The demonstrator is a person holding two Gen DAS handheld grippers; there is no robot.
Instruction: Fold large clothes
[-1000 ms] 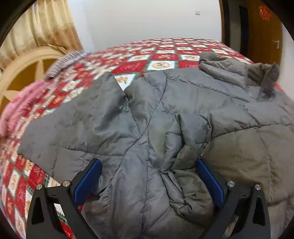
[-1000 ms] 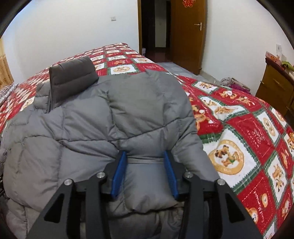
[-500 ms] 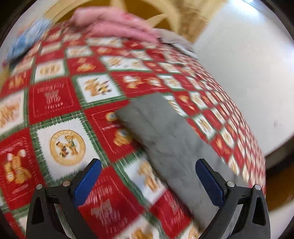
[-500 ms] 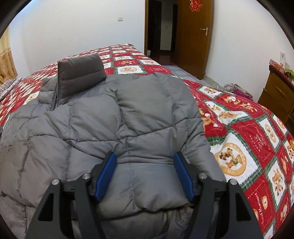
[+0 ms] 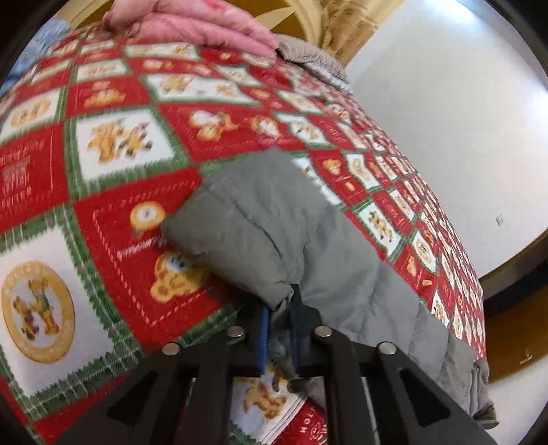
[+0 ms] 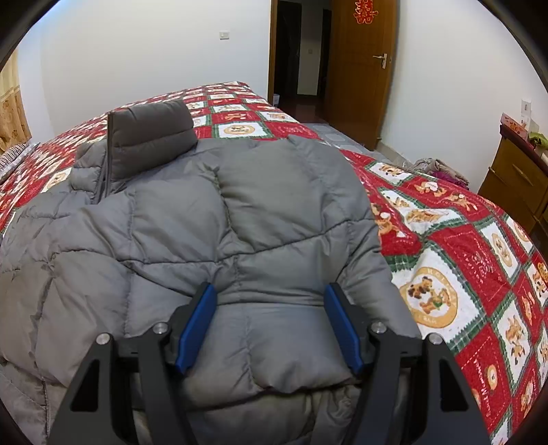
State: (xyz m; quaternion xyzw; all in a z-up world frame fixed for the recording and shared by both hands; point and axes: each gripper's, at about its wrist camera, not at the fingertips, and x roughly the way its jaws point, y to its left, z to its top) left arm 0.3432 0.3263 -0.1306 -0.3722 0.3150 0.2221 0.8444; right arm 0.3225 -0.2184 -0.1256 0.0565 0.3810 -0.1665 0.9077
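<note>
Sleeve (image 5: 260,219) of the grey puffy jacket lay stretched across the red patchwork quilt (image 5: 113,143), and its cuff end was pinched tight between the blue pads of the left gripper (image 5: 279,328). That gripper had just snapped closed on the fabric. The rest of the sleeve ran off to the lower right, toward the edge of the bed. A pink blanket (image 5: 198,24) sat at the far end of the quilt, well away from the sleeve.

In the right wrist view the jacket (image 6: 191,219) lay spread over the bed, with its collar (image 6: 150,137) standing up at the far side. The other sleeve was folded over the body of the jacket (its cuff pointed at the camera). The right gripper (image 6: 270,325) was let loose, its blue pads (image 6: 197,325) standing wide on either side of that cuff and not squeezing it. A wooden door (image 6: 359,68) stood behind the bed, and a brown cabinet (image 6: 517,174) stood at the right.
</note>
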